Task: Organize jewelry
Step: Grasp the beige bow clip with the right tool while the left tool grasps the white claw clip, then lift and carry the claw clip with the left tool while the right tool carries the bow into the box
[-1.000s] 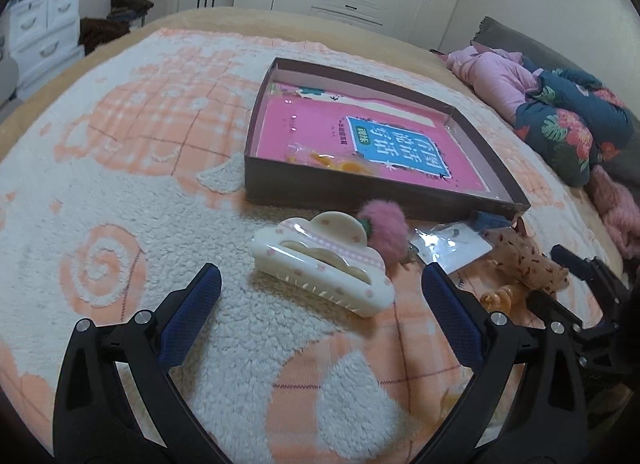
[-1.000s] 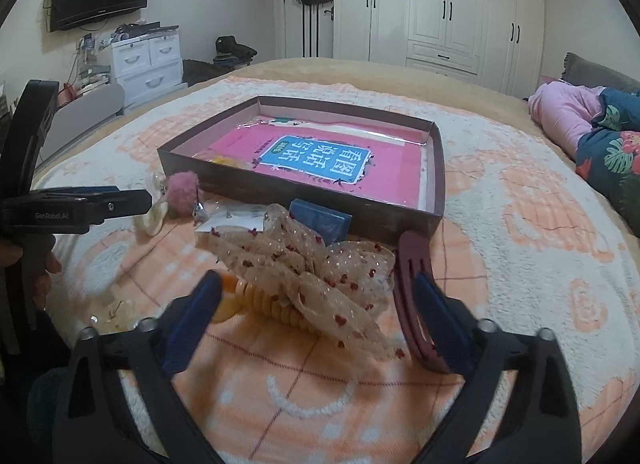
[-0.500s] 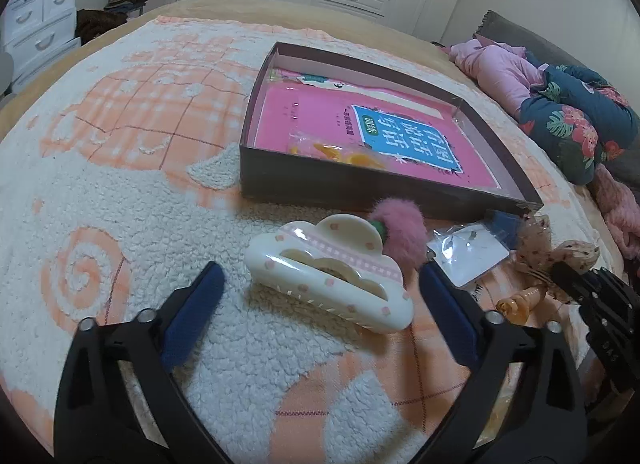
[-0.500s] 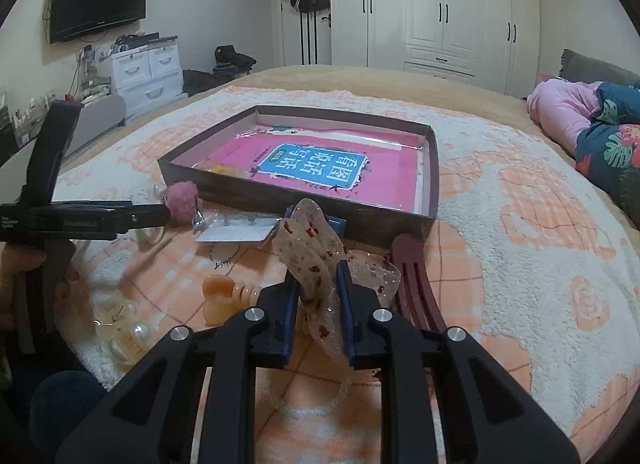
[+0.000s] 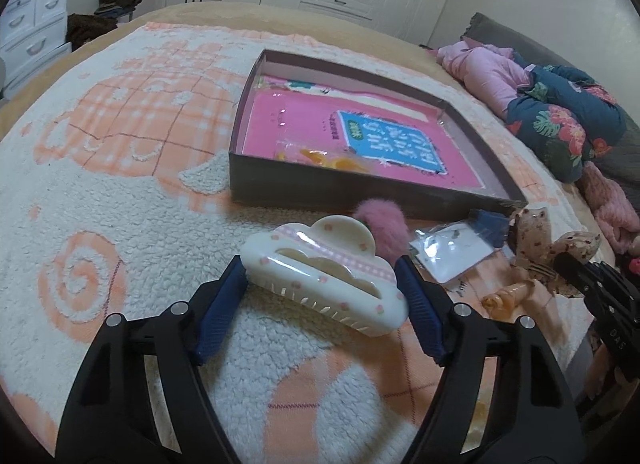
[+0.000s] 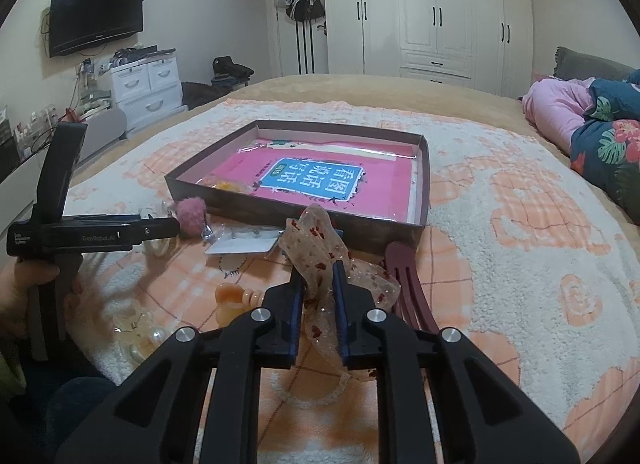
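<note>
A white cloud-shaped claw clip (image 5: 320,276) with pink dots lies on the fluffy blanket. My left gripper (image 5: 320,266) straddles it, jaws closing, and the blue pads touch its two ends. In the right wrist view my right gripper (image 6: 317,272) is shut on a sheer bow (image 6: 316,232) with red hearts, held just above the blanket. That bow (image 5: 532,232) also shows at the right edge of the left wrist view. Behind both stands a shallow brown box (image 5: 256,180) holding a pink book and an orange piece (image 5: 332,158).
A pink pompom (image 5: 384,232), a clear earring packet (image 5: 452,252) and a small blue box (image 5: 490,222) lie before the brown box. An orange clip (image 6: 236,296), a maroon comb clip (image 6: 404,284) and pearl pieces (image 6: 140,328) lie near my right gripper. Bundled clothes (image 5: 552,112) sit far right.
My left jaws have closed from wide apart onto the ends of the white claw clip. My right jaws shut on the sheer bow and lifted it slightly.
</note>
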A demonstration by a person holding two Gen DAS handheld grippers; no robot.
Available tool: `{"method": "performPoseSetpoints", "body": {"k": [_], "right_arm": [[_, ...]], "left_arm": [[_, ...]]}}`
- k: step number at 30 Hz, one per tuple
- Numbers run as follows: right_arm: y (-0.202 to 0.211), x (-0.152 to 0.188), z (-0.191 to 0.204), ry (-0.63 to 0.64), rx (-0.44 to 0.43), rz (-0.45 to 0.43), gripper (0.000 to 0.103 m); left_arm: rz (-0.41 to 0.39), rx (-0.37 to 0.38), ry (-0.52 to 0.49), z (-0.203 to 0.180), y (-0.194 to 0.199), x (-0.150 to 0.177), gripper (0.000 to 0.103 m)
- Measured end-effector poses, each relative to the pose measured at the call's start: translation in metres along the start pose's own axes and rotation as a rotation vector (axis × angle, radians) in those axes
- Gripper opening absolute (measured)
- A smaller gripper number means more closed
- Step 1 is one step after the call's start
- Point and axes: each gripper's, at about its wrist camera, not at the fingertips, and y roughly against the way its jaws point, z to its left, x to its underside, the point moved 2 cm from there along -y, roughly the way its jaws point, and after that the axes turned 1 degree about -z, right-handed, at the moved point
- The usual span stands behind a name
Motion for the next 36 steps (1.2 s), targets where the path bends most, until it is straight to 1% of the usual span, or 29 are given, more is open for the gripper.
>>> {"method": "performPoseSetpoints", "body": {"k": [11, 16, 21, 29, 36], "right_arm": [[0.012, -0.006, 0.021, 0.059, -0.018, -0.027, 0.011], [0.015, -0.011, 0.036, 0.093, -0.041, -0.044, 0.011], [0.017, -0.017, 0.048, 0.117, -0.064, -0.069, 0.01], [0.014, -0.026, 0.06, 0.148, -0.079, -0.093, 0.009], [0.012, -0.043, 0.06, 0.16, -0.068, -0.135, 0.009]], "left_arm": [[-0.063, 0.011, 0.008, 0.002, 0.033, 0.003, 0.066], [-0.086, 0.004, 0.014, 0.004, 0.041, 0.002, 0.066], [-0.113, -0.021, 0.015, 0.008, 0.05, 0.0, 0.066], [-0.151, -0.021, 0.042, 0.017, 0.059, -0.008, 0.066], [-0.183, -0.01, 0.054, 0.017, 0.061, -0.026, 0.066]]}}
